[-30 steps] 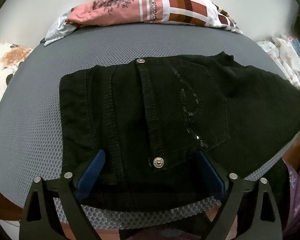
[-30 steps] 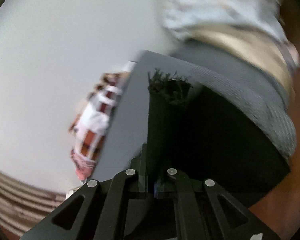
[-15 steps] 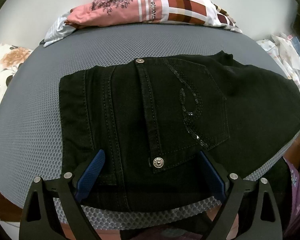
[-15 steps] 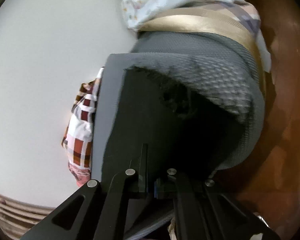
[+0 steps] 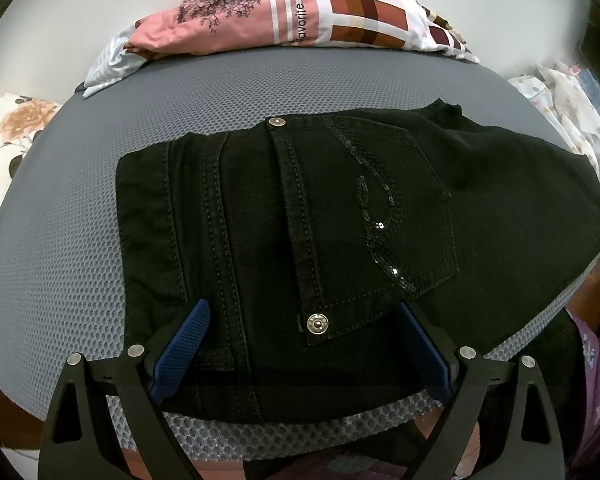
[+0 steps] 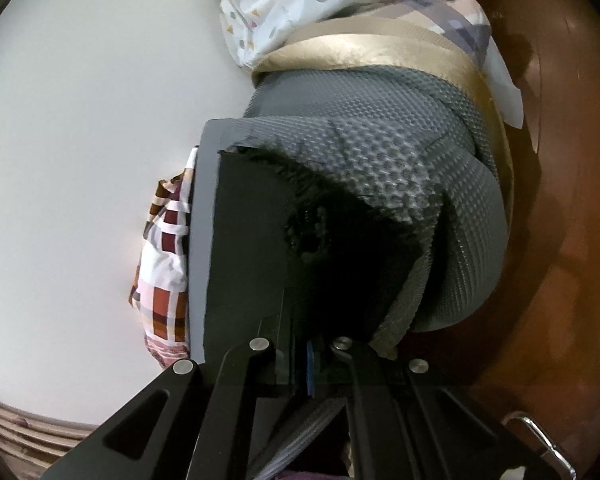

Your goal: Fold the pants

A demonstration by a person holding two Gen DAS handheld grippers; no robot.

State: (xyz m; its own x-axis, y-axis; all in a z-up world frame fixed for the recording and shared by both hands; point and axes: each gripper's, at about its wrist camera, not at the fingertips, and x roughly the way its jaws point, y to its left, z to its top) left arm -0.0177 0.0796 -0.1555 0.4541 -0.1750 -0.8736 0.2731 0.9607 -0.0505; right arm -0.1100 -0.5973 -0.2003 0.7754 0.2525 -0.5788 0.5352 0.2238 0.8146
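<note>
Black pants [image 5: 340, 220] lie folded on the grey mesh cushion [image 5: 60, 260], waistband to the left, a sequined back pocket facing up. My left gripper [image 5: 300, 344] is open, its blue pads [image 5: 180, 344] hovering over the near edge of the pants by a metal rivet. In the right wrist view my right gripper [image 6: 304, 364] is shut on the black pant leg [image 6: 300, 248], whose frayed hem lies over the cushion's [image 6: 440, 184] end.
A pile of pink and checked clothes [image 5: 300, 20] lies at the cushion's far edge. Floral fabric [image 5: 4, 140] is to the left, dotted white fabric [image 5: 564, 112] to the right. The brown wooden floor [image 6: 560, 240] lies beside the cushion.
My right gripper has carried the pant leg down onto the cushion's end; the hem that stood upright now lies flat. The left gripper has barely moved.
</note>
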